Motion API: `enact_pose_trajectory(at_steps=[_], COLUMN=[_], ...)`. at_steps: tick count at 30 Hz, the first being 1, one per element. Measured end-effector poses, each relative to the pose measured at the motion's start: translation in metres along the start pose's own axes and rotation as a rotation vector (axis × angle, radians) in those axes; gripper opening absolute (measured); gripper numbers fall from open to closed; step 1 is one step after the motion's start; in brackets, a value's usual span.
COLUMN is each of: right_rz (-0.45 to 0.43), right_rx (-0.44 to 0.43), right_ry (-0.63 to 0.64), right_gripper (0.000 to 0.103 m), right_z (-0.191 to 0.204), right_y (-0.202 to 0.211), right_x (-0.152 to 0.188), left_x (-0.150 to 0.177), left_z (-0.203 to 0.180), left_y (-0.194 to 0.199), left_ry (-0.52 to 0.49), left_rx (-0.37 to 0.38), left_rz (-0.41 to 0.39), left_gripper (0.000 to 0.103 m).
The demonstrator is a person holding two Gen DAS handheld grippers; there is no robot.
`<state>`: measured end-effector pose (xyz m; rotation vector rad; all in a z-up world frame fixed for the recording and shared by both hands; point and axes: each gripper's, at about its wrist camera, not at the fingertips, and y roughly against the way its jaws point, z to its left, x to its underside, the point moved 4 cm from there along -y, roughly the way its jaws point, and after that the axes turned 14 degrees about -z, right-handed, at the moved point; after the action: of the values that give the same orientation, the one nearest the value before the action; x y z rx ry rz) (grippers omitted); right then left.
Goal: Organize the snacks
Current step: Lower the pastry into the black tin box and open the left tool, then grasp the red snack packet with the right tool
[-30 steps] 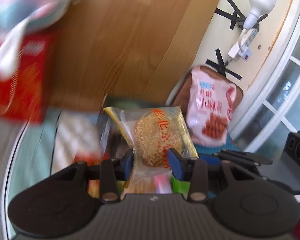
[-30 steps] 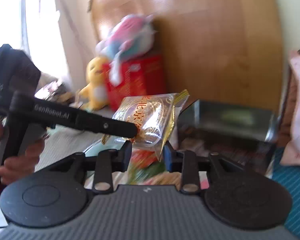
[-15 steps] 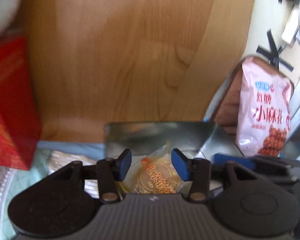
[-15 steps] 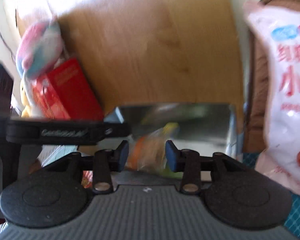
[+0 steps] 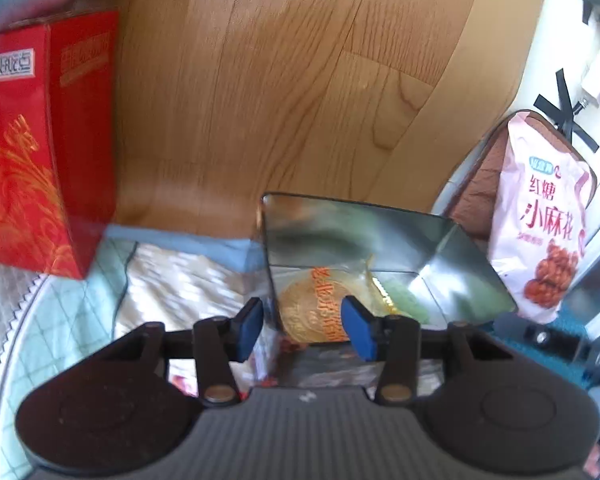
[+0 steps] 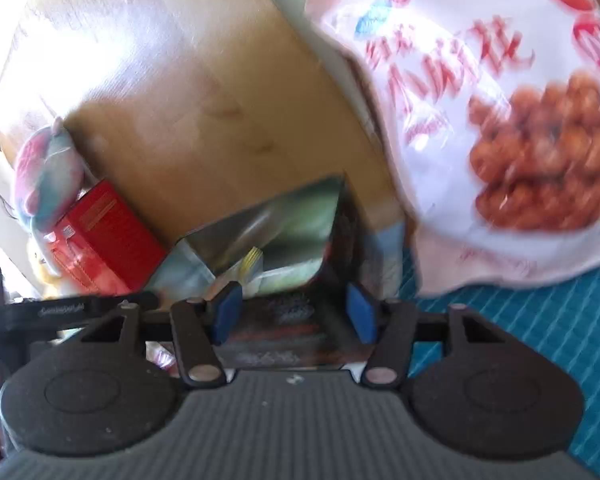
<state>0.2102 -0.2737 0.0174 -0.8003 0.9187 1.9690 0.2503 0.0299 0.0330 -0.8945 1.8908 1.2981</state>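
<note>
Both tools share one build: a grey ribbed body near the lens, flanked by two matte black round-ended housings, each with a shallow circular recess. Black linkage arms with bare metal pivot screws run forward to blue pads on the left tongs (image 5: 302,329) and right tongs (image 6: 294,317). In the right view, the other tool's black bar carries white lettering at far left, and a bit of skin shows at the left edge

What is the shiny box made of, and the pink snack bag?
The shiny box looks like metal, maybe tin: its inner walls mirror blurry colors. The pink snack bag seems glossy plastic film: it crinkles and glints.
</note>
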Motion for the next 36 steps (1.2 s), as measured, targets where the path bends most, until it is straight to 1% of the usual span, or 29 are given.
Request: enact_pose_trajectory(at_steps=[3,4,5,7,8,9,10,11,12,13,14,15,17,18,19,20,21,22,23,26,28,29,30,31,32,33,36], right_rz=[0.000,0.008,-0.002,-0.104,-0.136,-0.141,-0.119,-0.073,-0.006,0.071,0.146,0.209,0.311,0.350,0.386,0.429,0.480,0.510,0.514,0.519,0.533,0.524,0.501,0.479,0.447,0.418,0.320], right_rx=[0.008,-0.002,-0.005,0.058,0.056,0.006,-0.063,-0.134,-0.200,-0.254,-0.286,-0.294,-0.268,-0.240,-0.211,-0.188,-0.179,-0.191,-0.197,-0.218,-0.243,-0.266,-0.296,-0.331,-0.348,-0.351,-0.339], right_ry=[0.063,0.064,0.073,0.133,0.132,0.107,0.087,0.079,0.072,0.065,0.068,0.083,0.131,0.143,0.146,0.136,0.104,0.065,0.054,0.130,0.205,0.263,0.342,0.416,0.477,0.520,0.609], right_gripper=[0.062,0.060,0.059,0.061,0.061,0.061,0.061,0.061,0.060,0.059,0.059,0.059,0.059,0.057,0.053,0.051,0.047,0.048,0.047,0.047,0.047,0.047,0.047,0.045,0.043,0.035,0.029], right_z=[0.012,0.015,0.016,0.021,0.024,0.029,0.037,0.047,0.058,0.069,0.081,0.090,0.102,0.105,0.104,0.104,0.104,0.107,0.110,0.126,0.134,0.141,0.149,0.155,0.160,0.163,0.166], right_y=[0.007,0.009,0.014,0.030,0.040,0.049,0.054,0.055,0.051,0.042,0.030,0.016,-0.016,-0.036,-0.051,-0.066,-0.075,-0.076,-0.077,-0.059,-0.044,-0.035,-0.024,-0.011,-0.007,0.001,0.024], right_x=[0.005,0.005,0.004,-0.001,-0.005,-0.008,-0.007,-0.004,0.002,0.010,0.020,0.030,0.049,0.054,0.062,0.069,0.078,0.087,0.089,0.095,0.103,0.107,0.109,0.112,0.114,0.115,0.110], left_x=[-0.001,-0.003,-0.005,-0.007,-0.005,-0.002,0.002,0.009,0.017,0.025,0.033,0.040,0.052,0.055,0.056,0.057,0.061,0.065,0.069,0.087,0.101,0.106,0.112,0.117,0.122,0.128,0.139], left_z=[0.001,0.001,0.004,0.012,0.019,0.026,0.034,0.042,0.051,0.058,0.066,0.071,0.076,0.077,0.076,0.073,0.071,0.070,0.068,0.060,0.055,0.054,0.052,0.049,0.047,0.046,0.051], left_y=[0.005,0.008,0.016,0.032,0.040,0.047,0.051,0.052,0.052,0.049,0.047,0.044,0.039,0.041,0.044,0.047,0.053,0.058,0.064,0.090,0.109,0.118,0.126,0.134,0.141,0.148,0.165], left_ry=[-0.041,-0.040,-0.026,0.001,0.006,0.005,0.007,0.015,0.031,0.055,0.084,0.113,0.166,0.167,0.158,0.162,0.176,0.189,0.191,0.162,0.180,0.178,0.168,0.164,0.166,0.168,0.173], left_rx=[-0.020,-0.016,-0.006,0.019,0.024,0.019,0.009,0.005,0.003,-0.001,-0.005,-0.003,0.018,0.017,0.015,0.030,0.061,0.082,0.089,0.110,0.168,0.183,0.198,0.215,0.232,0.244,0.239], left_rz=[-0.007,-0.010,-0.019,-0.046,-0.057,-0.060,-0.054,-0.038,-0.014,0.015,0.044,0.068,0.104,0.085,0.084,0.091,0.107,0.118,0.126,0.111,0.118,0.111,0.111,0.113,0.119,0.121,0.103], left_gripper=[0.044,0.045,0.045,0.047,0.050,0.052,0.052,0.052,0.051,0.050,0.049,0.049,0.045,0.044,0.043,0.038,0.033,0.025,0.023,0.023,0.024,0.024,0.024,0.024,0.024,0.024,0.026])
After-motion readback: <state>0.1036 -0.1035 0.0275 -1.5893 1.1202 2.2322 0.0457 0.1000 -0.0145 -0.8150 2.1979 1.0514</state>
